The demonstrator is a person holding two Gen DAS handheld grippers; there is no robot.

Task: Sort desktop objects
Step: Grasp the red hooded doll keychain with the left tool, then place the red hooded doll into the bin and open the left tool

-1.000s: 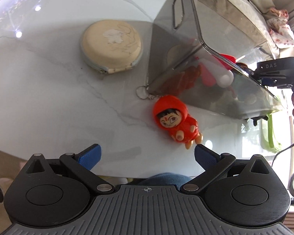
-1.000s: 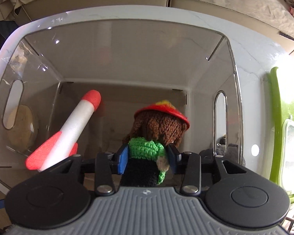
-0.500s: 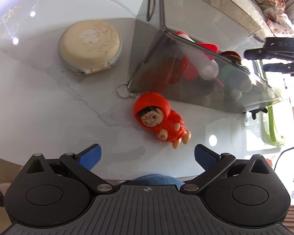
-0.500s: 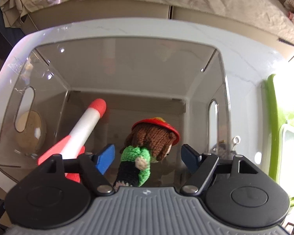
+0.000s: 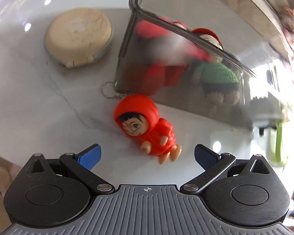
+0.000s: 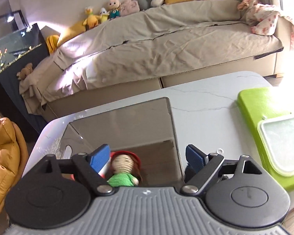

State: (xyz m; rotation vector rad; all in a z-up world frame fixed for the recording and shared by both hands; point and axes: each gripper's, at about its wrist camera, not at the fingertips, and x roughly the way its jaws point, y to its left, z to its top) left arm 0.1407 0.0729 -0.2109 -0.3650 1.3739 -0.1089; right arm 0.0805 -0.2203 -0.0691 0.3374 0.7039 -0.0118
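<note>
From your left wrist view, your left gripper (image 5: 148, 154) hangs over the white marbled desk (image 5: 29, 107) with its jaws wide apart and nothing between them. Just ahead of them lies the small orange hooded doll keychain (image 5: 147, 126), face up, its metal ring touching the corner of the clear smoky plastic bin (image 5: 186, 33). Through the bin wall you can see the crocheted doll in a green top and red hat (image 5: 217, 74) and a blurred red-and-white shape beside it. A round cream zip pouch (image 5: 78, 37) sits on the desk left of the bin.

From your right wrist view, your right gripper (image 6: 148, 157) is above the bin (image 6: 172, 121), its jaws opening and empty. The crocheted doll (image 6: 124, 171) lies inside the bin below them. A lime-green lidded box (image 6: 252, 107) stands on the desk at right.
</note>
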